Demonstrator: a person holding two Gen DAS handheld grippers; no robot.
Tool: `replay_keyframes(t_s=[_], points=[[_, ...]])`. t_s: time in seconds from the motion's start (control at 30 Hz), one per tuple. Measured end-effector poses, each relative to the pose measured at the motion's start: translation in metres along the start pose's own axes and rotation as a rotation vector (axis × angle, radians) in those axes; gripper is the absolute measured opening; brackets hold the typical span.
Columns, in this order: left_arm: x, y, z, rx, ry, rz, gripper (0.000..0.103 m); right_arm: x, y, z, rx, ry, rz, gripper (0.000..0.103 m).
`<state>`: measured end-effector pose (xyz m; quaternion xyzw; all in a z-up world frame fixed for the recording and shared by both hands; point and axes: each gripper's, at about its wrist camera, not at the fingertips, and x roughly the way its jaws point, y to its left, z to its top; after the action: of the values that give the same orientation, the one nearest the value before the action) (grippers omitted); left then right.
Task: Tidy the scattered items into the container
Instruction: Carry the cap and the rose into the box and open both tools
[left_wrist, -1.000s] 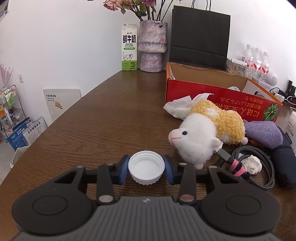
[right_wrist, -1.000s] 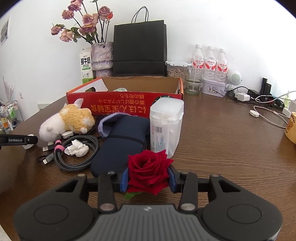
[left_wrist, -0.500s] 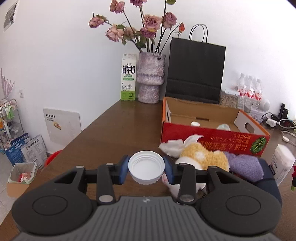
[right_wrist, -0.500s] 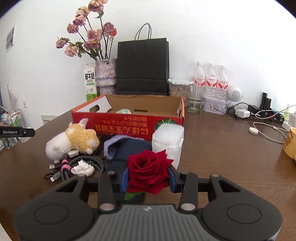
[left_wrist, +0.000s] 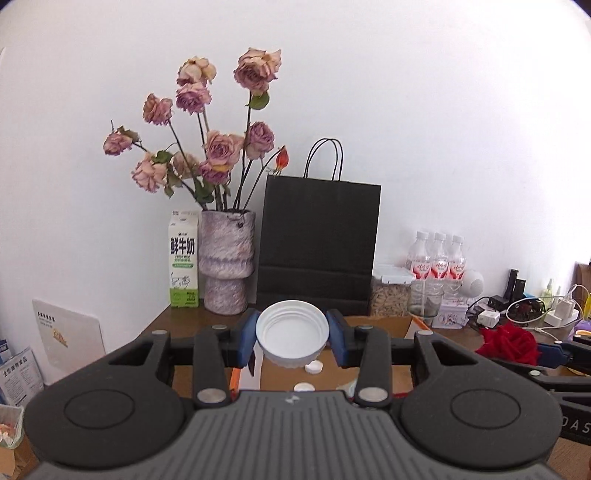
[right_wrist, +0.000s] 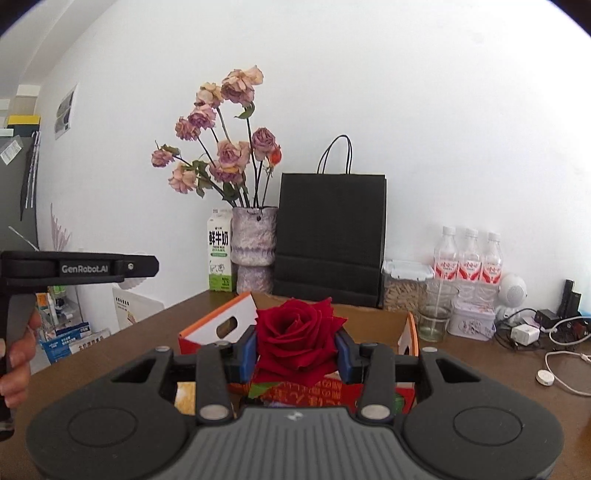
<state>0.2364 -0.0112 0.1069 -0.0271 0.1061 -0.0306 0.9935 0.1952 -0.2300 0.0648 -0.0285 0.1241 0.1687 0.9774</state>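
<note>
My left gripper (left_wrist: 292, 338) is shut on a white plastic lid (left_wrist: 291, 332) and holds it above the open cardboard box (left_wrist: 384, 325), whose brown floor shows two small white caps (left_wrist: 314, 366). My right gripper (right_wrist: 297, 347) is shut on a red rose (right_wrist: 297, 332), held above the near red wall of the same box (right_wrist: 369, 321). The rose and right gripper also show at the right edge of the left wrist view (left_wrist: 509, 341). The left gripper's arm (right_wrist: 74, 267) shows at the left of the right wrist view. The scattered items on the table are hidden below both grippers.
Behind the box stand a milk carton (left_wrist: 183, 258), a vase of dried roses (left_wrist: 227, 262), a black paper bag (left_wrist: 319, 243), a jar (left_wrist: 391, 290), a glass (left_wrist: 426, 301) and water bottles (left_wrist: 437, 262). Chargers and cables (right_wrist: 546, 332) lie at the right.
Both grippers have risen and moved forward over the box, each keeping its item. The plush toy, cables and pouch have dropped out of sight below.
</note>
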Motion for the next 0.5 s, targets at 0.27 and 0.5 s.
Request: replay_keyframes(t_s=[0.27, 0.5], points=[[0.059, -0.013, 0.017, -0.035, -0.005, -0.02, 0.041, 0.064, -0.02, 0.034, 0.018, -0.043, 0.005, 0.04], [0.138, -0.003, 0.007, -0.057, 0.132, -0.002, 0.041, 0.136, -0.05, 0.038, -0.018, 0.09, 0.0, 0.041]])
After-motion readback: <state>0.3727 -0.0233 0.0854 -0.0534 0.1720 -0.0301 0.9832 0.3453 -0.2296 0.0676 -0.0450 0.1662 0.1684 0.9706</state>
